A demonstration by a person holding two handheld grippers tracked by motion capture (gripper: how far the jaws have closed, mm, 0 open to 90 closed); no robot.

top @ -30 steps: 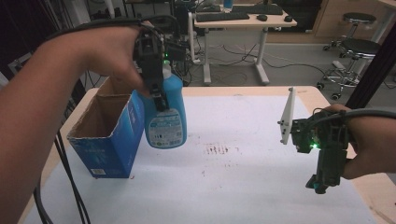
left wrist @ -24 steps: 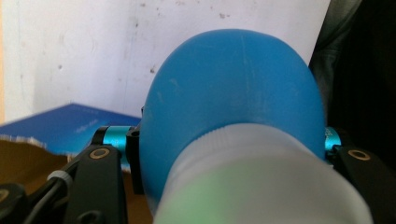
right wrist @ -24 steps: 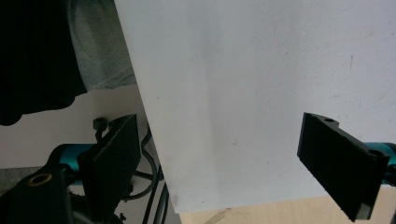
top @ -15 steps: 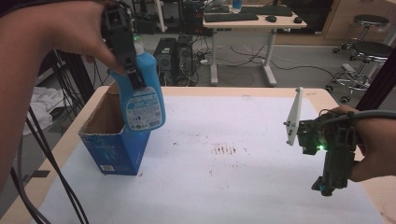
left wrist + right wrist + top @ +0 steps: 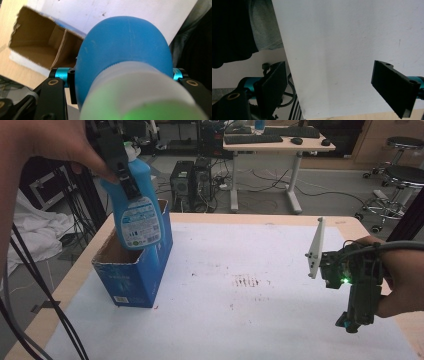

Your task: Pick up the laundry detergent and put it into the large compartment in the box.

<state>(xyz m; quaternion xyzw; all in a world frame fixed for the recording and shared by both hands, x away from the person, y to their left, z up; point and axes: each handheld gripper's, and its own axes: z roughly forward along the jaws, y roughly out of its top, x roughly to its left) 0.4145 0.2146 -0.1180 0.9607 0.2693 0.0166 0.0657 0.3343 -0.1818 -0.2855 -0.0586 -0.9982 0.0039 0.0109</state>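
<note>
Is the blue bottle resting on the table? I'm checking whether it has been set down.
No, the left gripper holds the blue bottle lifted over the open cardboard box.

Bottle (image 5: 136, 205) is showing bright blue with white cap; box (image 5: 142, 270) blue outside, brown inside; table cover (image 5: 240, 320) white.

Blue bottle (image 5: 136, 200): white cap, printed label, upright with slight tilt, upper left of the high view. Its base sits inside the open blue cardboard box (image 5: 145, 270) below it.
</note>
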